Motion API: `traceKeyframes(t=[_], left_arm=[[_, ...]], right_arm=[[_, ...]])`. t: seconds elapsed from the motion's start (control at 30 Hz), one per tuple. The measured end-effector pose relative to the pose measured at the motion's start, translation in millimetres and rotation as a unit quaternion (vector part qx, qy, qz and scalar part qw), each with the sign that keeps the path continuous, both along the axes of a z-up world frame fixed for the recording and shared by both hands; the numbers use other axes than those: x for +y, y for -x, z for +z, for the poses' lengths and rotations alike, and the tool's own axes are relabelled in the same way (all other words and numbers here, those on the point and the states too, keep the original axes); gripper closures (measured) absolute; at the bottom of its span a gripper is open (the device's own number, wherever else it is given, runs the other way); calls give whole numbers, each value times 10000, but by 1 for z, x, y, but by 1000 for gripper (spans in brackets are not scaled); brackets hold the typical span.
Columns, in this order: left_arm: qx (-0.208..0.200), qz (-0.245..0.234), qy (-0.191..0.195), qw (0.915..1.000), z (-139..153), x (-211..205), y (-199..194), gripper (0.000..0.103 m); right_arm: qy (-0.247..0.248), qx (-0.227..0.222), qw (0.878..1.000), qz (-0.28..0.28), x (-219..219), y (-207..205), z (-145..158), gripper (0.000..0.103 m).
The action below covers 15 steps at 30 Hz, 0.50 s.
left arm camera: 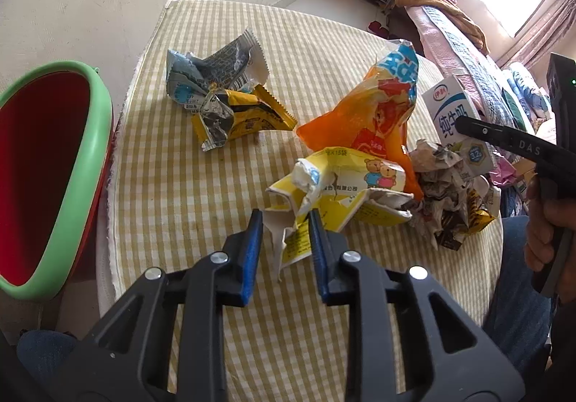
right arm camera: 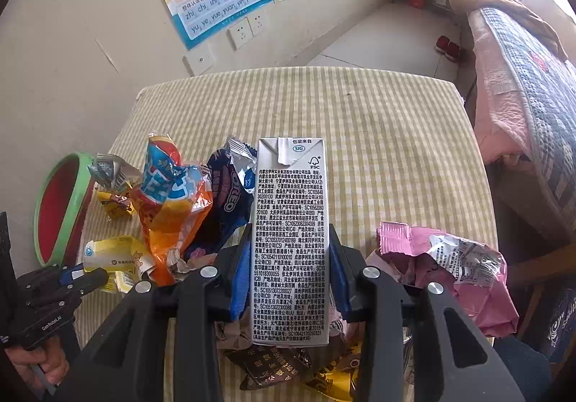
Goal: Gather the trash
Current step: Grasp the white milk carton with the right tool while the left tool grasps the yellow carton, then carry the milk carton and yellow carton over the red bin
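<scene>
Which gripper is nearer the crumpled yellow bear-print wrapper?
Left. The left gripper is open, its fingers straddling the crumpled yellow bear-print wrapper. The right gripper is off to the right, shut on the white milk carton.

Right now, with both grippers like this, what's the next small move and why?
Probably close the left hand-held gripper: its blue fingers are open astride the crumpled yellow wrapper. The right hand-held gripper already clamps the milk carton, and the green-rimmed bin waits left.

bin point(left arm camera: 97, 135) cut off left; carton point(right arm camera: 289, 240) hides wrappers.
</scene>
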<state>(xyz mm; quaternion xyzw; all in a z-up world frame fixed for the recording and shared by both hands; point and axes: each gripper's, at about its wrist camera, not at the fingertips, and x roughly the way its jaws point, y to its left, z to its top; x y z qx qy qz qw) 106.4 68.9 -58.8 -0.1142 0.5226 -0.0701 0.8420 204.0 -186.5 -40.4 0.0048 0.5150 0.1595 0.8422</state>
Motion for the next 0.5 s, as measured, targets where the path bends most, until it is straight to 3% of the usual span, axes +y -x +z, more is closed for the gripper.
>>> traceKeyframes(t=[0.5], left_arm=[[-328, 430, 70, 9985, 39, 1, 41, 83]], right_arm=[[-97, -408, 9988, 260, 10, 48, 39, 66]])
